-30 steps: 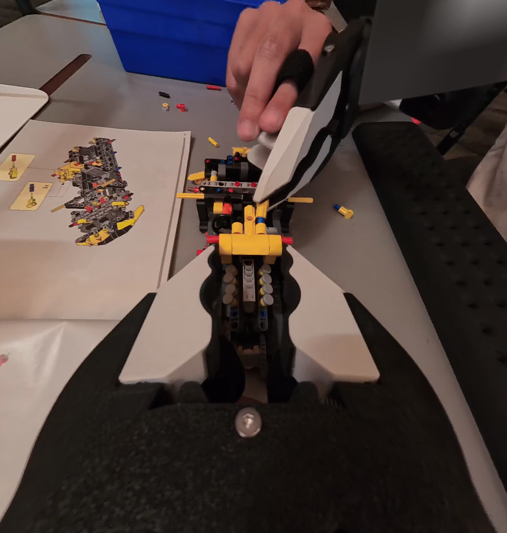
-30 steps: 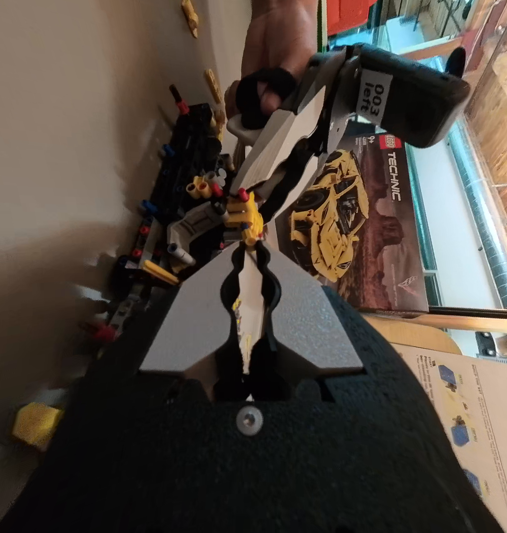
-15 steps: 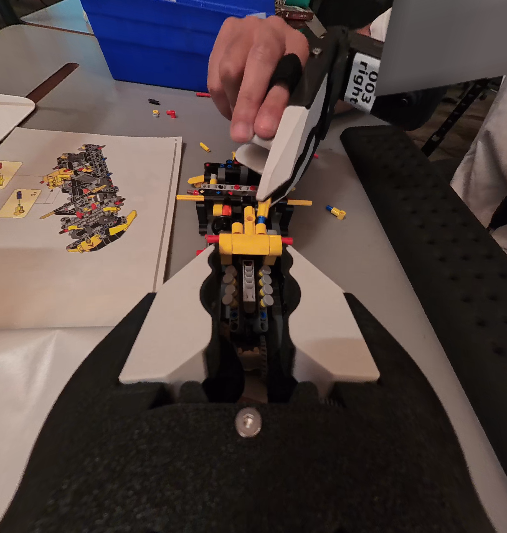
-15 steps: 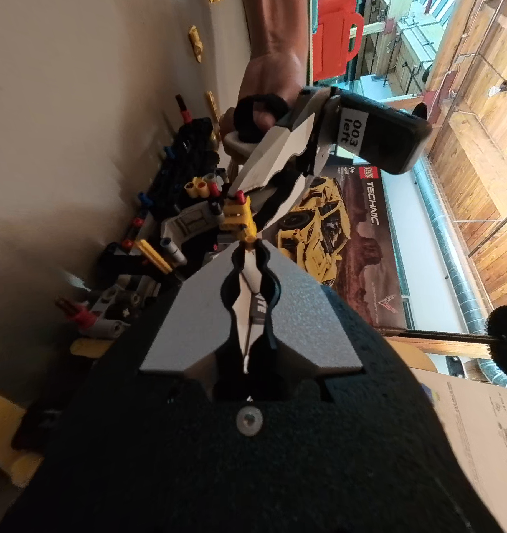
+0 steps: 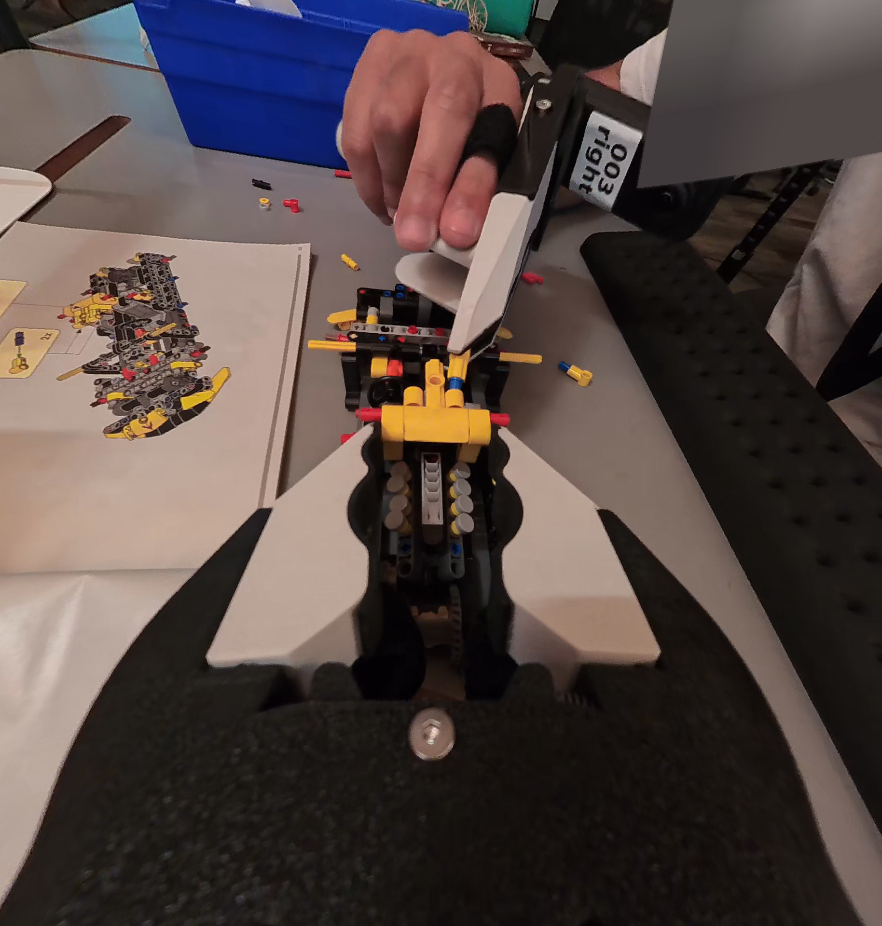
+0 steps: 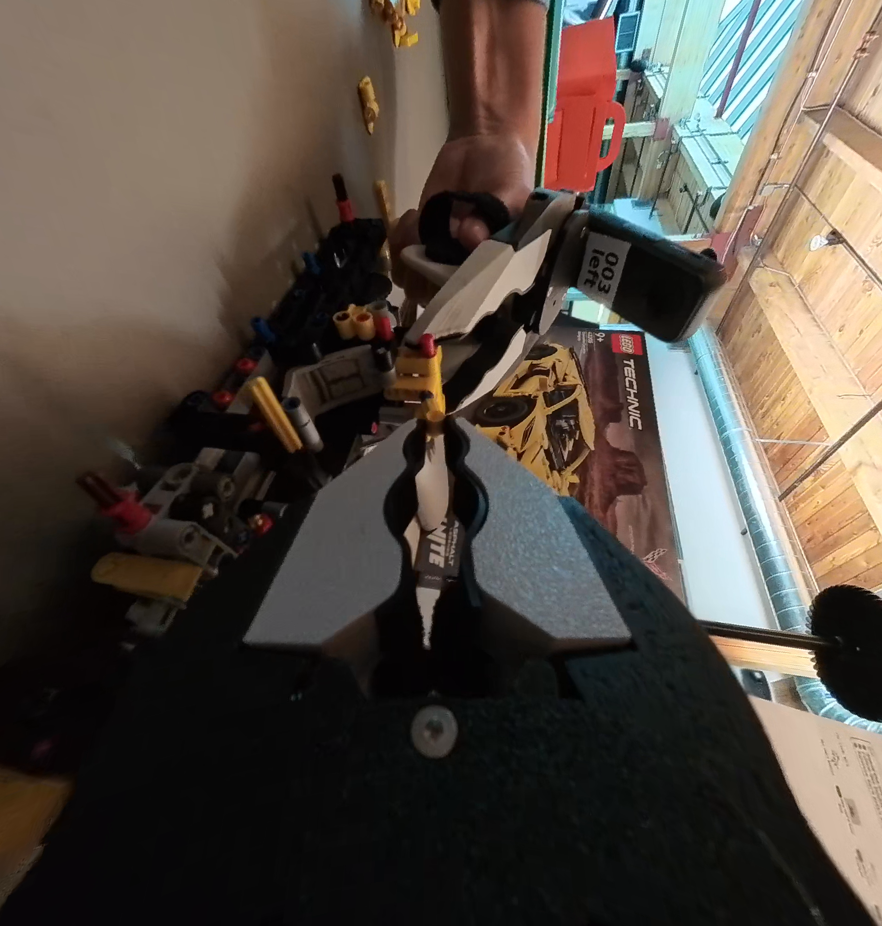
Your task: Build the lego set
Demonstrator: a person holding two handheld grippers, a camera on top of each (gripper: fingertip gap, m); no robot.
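Tilted more upright than a second ago, right hand-held gripper point(image 5: 466, 345), tips pinched on a small yellow pin with blue end point(image 5: 456, 373) atop the lego model point(image 5: 431, 396). At far left, open instruction booklet point(image 5: 128, 401) flat on the grey surface point(image 5: 178, 165), blue bin point(image 5: 278, 75) behind. Just right of the booklet, the black-and-yellow model, gripped at its near end between the fingers of the left hand-held gripper point(image 5: 433, 436), clamped on its sides. Above it, a person's hand point(image 5: 424, 130) on the right tool. Farther right, loose yellow-and-blue pin point(image 5: 577, 373), then black perforated mat point(image 5: 755, 426). From the right wrist camera: set box point(image 6: 614, 441) behind the model.
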